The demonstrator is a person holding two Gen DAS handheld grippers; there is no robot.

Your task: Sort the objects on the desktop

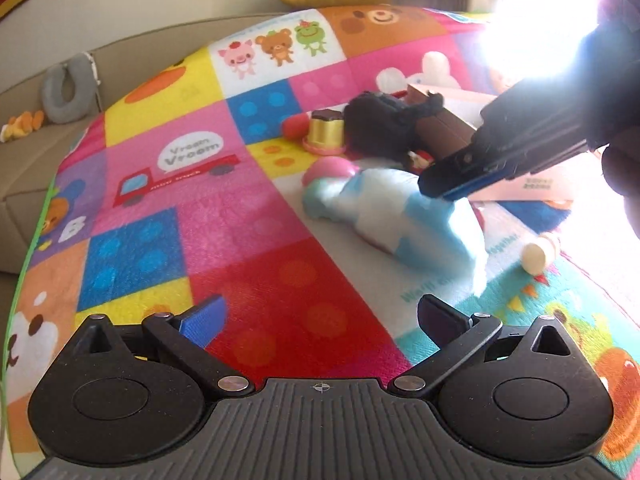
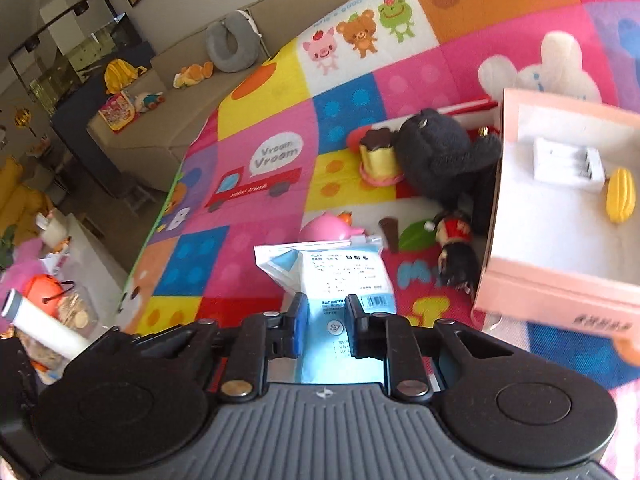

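Packet (image 2: 320, 276) pinched by down-tilted right tongs (image 2: 326, 320).

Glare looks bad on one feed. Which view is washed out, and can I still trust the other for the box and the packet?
Left wrist view: window glare burns out the upper right, hiding part of the pink box and darkening the right gripper. Right wrist view: evenly lit, box interior clear; the blue-white packet between the fingers is readable, with fisheye bending at the edges.
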